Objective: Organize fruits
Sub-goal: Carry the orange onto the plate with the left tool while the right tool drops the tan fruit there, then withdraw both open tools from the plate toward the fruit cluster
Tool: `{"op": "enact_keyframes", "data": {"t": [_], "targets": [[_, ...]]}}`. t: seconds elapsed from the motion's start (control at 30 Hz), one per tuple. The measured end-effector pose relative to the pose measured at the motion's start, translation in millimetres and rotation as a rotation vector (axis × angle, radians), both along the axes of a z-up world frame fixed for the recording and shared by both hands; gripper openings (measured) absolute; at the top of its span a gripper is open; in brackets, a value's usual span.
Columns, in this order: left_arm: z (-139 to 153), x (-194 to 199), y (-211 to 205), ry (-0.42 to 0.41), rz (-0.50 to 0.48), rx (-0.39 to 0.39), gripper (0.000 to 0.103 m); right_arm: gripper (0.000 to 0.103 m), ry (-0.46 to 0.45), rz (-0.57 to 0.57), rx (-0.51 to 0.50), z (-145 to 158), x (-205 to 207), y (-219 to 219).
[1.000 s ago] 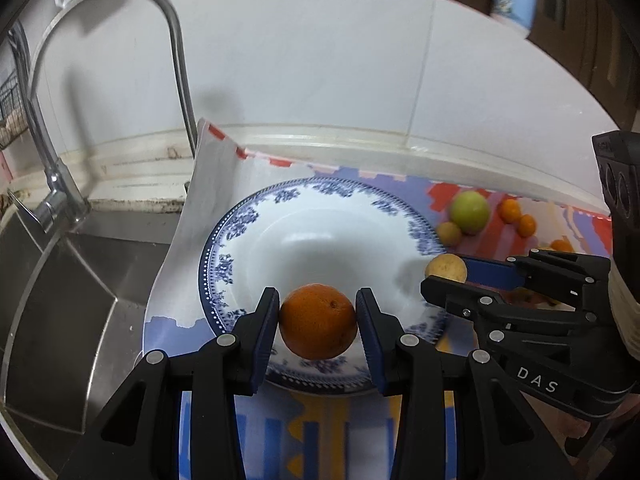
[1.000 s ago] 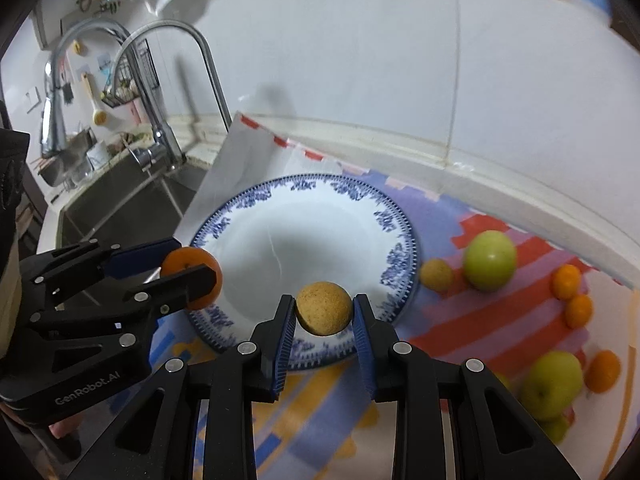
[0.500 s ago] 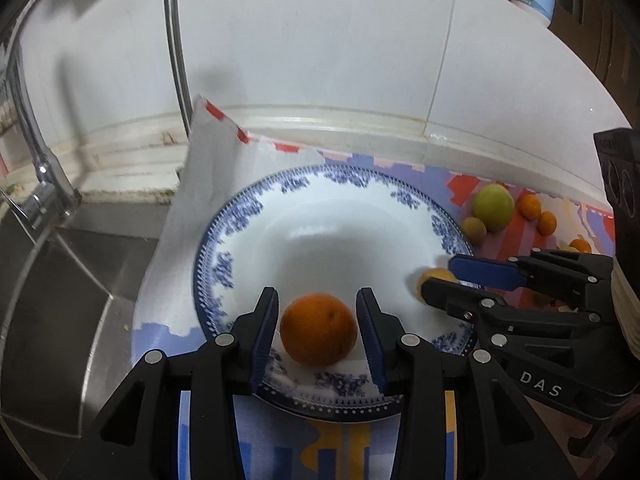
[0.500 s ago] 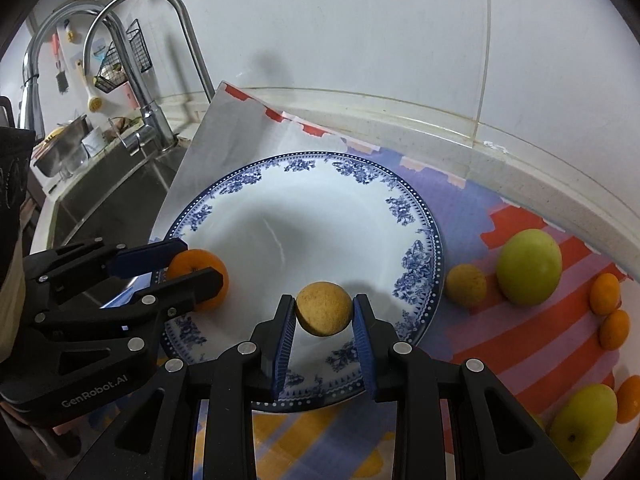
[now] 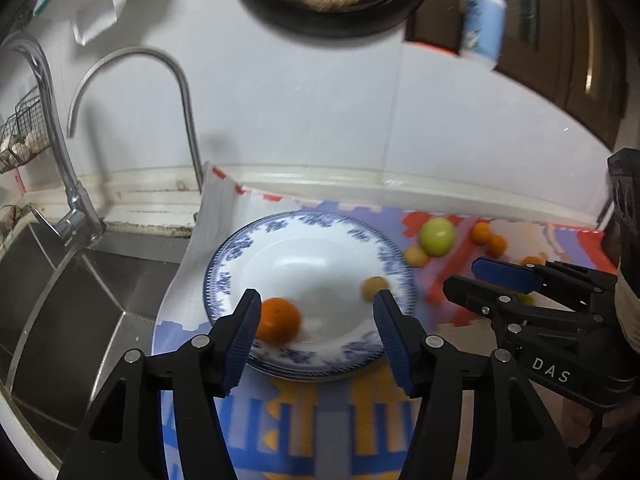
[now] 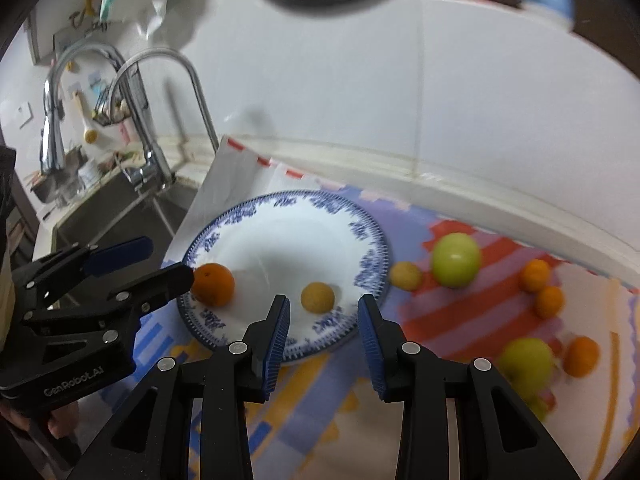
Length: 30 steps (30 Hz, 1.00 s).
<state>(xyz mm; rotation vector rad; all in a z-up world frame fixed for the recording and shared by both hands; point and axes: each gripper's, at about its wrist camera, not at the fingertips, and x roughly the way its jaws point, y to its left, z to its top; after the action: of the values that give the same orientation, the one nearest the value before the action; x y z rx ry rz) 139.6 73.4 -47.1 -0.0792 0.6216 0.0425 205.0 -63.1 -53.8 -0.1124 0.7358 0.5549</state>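
A blue-and-white plate [image 5: 312,228] [image 6: 288,208] lies on a coloured mat. An orange [image 5: 278,321] [image 6: 213,284] rests on its near left part. A small yellow-brown fruit [image 5: 374,288] [image 6: 317,297] rests on its near right part. My left gripper [image 5: 316,332] [image 6: 140,262] is open and empty, raised above the plate's near edge, its left pad beside the orange. My right gripper [image 6: 323,334] [image 5: 468,280] is open and empty, just behind the yellow-brown fruit. More fruits lie on the mat to the right: a green fruit [image 6: 456,259] [image 5: 437,236], a small yellow one [image 6: 405,275], several small oranges [image 6: 536,275].
A steel sink [image 5: 48,292] with tall taps [image 5: 176,92] lies left of the mat. A white wall and ledge [image 5: 360,180] run behind the plate. A second green fruit [image 6: 526,362] and an orange [image 6: 582,356] lie at the near right.
Both grippers opened and pulled back and up. The orange and the yellow-brown fruit, held before, now lie on the plate.
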Motion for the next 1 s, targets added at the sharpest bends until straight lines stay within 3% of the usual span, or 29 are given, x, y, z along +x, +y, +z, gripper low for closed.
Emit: {"op": "enact_keyframes", "data": {"t": [0.2,0.47,0.77,1.0], "targets": [[21,-25,-26,-0.045,-0.024,0.001,0.067,0.039,-0.056,-0.067,0.03,26,-33,-37],[36,-49,-64,-0.107,-0.074,0.027,0.075,0.051,-0.12,-0.161,0.039,47,-70,-82],[37,-52,-101,-0.137,-0.143,0.058,0.077,0.051,-0.151,-0.28,0.018,48,-86,-127],[24,-36,-125,-0.128,-0.191,0.093,0.077,0.051,-0.12,-0.307,-0.009,33,-79,-149]]}}
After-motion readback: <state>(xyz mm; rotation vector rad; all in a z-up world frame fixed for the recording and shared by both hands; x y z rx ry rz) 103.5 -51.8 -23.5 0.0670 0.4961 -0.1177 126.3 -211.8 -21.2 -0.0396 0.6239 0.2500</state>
